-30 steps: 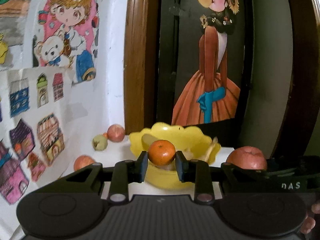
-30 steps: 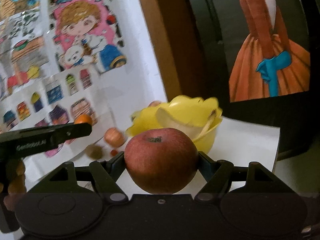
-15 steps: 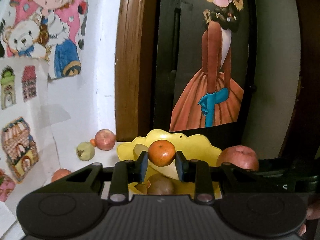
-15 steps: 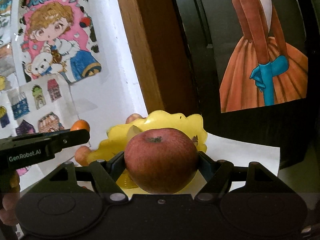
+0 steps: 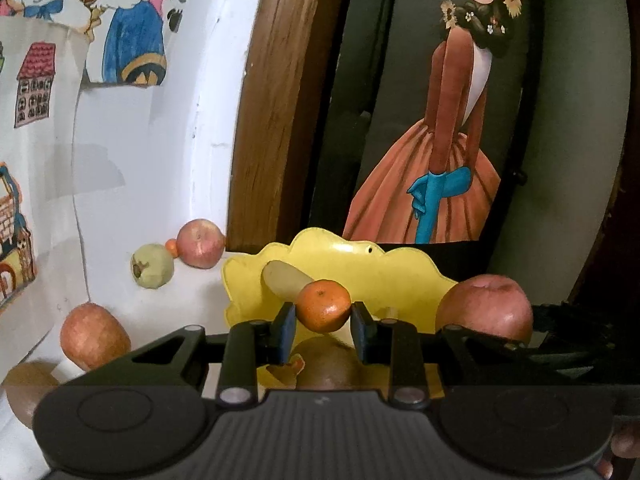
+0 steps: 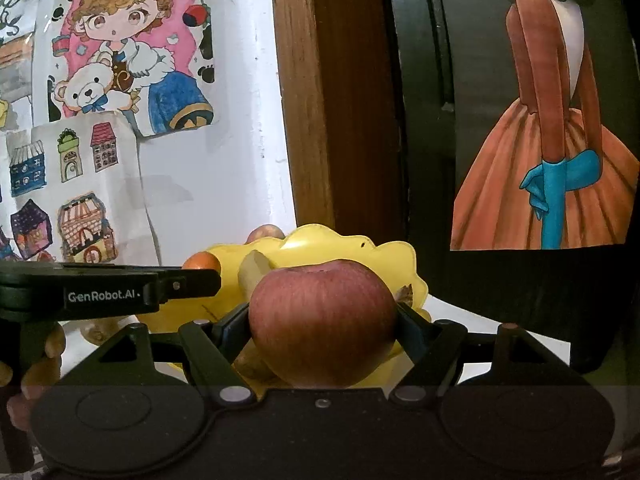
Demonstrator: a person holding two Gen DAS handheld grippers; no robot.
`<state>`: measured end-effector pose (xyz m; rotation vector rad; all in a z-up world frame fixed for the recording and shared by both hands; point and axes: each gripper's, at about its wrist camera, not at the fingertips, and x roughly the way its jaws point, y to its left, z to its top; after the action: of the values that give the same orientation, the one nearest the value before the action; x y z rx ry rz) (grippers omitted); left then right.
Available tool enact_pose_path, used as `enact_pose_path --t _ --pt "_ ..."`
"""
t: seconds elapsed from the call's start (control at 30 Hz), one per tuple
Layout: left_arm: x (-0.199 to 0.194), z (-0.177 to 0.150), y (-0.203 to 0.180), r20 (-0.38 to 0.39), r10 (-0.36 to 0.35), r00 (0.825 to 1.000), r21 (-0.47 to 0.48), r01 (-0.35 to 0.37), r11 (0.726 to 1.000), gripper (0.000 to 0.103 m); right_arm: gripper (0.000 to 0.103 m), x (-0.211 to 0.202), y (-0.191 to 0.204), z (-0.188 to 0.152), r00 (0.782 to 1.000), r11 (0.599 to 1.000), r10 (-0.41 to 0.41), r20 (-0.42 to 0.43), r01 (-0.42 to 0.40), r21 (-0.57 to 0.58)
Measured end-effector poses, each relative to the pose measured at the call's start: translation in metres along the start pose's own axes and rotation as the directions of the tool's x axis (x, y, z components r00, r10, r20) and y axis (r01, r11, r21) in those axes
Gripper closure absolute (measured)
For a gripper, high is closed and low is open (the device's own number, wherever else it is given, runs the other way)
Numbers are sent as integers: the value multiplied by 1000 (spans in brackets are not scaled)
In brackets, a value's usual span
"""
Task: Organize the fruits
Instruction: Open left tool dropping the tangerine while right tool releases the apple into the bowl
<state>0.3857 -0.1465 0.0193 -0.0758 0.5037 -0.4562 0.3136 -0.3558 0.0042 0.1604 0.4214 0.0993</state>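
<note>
Jaws clenched: left gripper (image 5: 323, 322) grasps mandarin (image 5: 323, 306), right gripper (image 6: 322, 330) grasps apple (image 6: 322, 322), both poised over yellow bowl (image 5: 400, 276) for deposit.

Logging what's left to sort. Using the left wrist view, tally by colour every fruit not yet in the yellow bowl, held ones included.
Red: 3 (held apple, back apple, left apple)
Orange: 2 (held mandarin, tiny fruit)
Green: 1 (green fruit)
Brown: 1 (brown fruit)
Total: 7
</note>
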Motion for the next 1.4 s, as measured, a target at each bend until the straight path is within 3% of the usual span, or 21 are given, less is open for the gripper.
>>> enact_pose_path --t 0.73,1.2,1.4 --pt "10 -4 4 -25 -3 1000 -11 3 1000 70 26 10 35 -11 989 965 -143 31 146 -218" --pt "9 -6 2 -20 -6 1000 4 6 1000 70 26 12 36 -13 987 959 -154 37 158 -237" --pt "9 -6 3 -19 -9 1000 -1 9 1000 69 20 12 37 -14 990 960 -137 34 142 -242"
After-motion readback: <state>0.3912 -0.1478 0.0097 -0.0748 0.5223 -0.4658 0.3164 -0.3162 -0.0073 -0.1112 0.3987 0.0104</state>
